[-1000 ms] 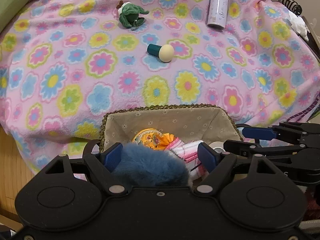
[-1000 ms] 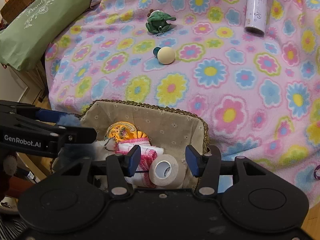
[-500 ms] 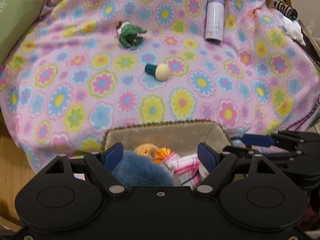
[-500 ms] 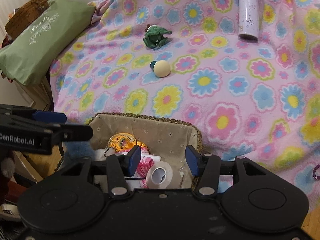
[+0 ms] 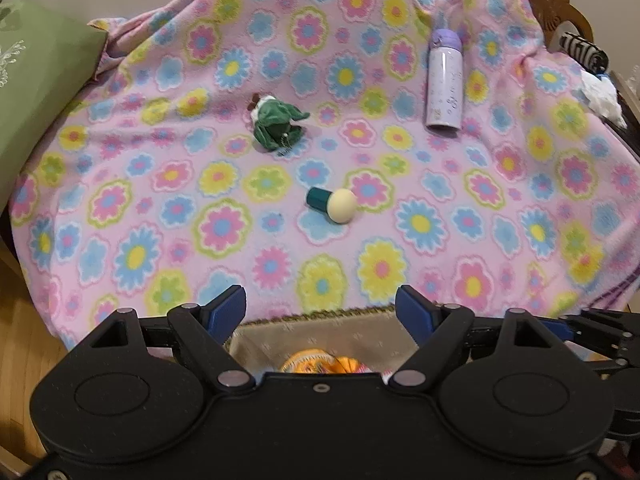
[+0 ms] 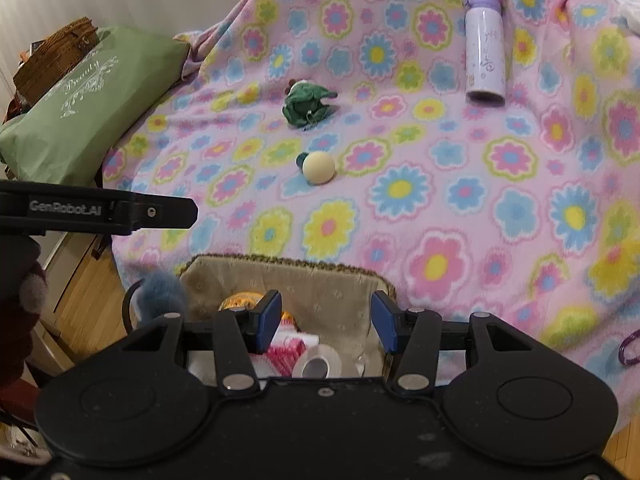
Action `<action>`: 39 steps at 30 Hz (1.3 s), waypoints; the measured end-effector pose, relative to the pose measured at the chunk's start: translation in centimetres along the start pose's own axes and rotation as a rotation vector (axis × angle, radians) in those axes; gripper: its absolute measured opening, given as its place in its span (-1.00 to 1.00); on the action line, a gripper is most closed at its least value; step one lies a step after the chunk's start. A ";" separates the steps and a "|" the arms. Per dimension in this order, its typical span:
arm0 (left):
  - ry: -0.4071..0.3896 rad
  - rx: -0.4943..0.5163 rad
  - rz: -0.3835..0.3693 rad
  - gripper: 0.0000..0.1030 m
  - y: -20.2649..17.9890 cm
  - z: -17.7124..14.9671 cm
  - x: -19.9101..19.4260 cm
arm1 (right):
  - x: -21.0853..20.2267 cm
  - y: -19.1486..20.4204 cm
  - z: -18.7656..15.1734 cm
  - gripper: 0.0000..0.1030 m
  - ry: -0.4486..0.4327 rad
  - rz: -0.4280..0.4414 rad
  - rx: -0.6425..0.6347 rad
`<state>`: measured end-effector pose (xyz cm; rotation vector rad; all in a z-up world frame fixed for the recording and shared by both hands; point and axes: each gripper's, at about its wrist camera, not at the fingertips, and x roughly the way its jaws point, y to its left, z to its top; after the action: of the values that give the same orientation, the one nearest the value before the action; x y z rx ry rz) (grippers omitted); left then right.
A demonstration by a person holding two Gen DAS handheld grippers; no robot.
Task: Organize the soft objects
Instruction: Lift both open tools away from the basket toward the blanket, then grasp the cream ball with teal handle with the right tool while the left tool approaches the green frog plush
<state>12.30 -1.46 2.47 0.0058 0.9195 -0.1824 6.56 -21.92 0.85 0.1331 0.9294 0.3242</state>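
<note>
A small green plush toy [image 5: 276, 124] [image 6: 308, 106] lies far back on the flowered blanket. At the blanket's near edge sits a fabric-lined basket [image 5: 320, 332] [image 6: 320, 288]. It holds an orange-yellow soft item [image 5: 312, 360], a pink striped sock [image 6: 288, 356] and a tape roll [image 6: 318, 364]. A blue fluffy toy [image 6: 160, 292] rests at its left rim. My left gripper [image 5: 320, 312] hovers open above the basket's far rim with nothing between its pads; one of its fingers [image 6: 160, 212] crosses the right wrist view. My right gripper [image 6: 326, 320] stands over the basket, pads apart and touching nothing.
A teal-and-cream mushroom-shaped object [image 5: 332, 206] lies mid-blanket. A lilac bottle [image 5: 444, 84] lies at the back right. A green pillow [image 6: 88, 108] and a wicker box [image 6: 56, 56] are at the left. A purple ring [image 6: 628, 348] sits at the right edge. Wooden floor shows beside the bed.
My left gripper rose and tilted up, leaving the blue fluffy toy that was between its pads behind at the basket's left rim. The right gripper tipped up slightly.
</note>
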 end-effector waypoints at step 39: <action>0.005 -0.145 0.223 0.52 6.2 6.9 15.1 | 12.8 2.2 9.6 0.06 0.010 -0.197 -0.070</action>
<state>27.67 1.70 -5.79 -0.0255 0.9285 0.0911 20.95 -15.39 -2.71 -0.0249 0.9321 0.1748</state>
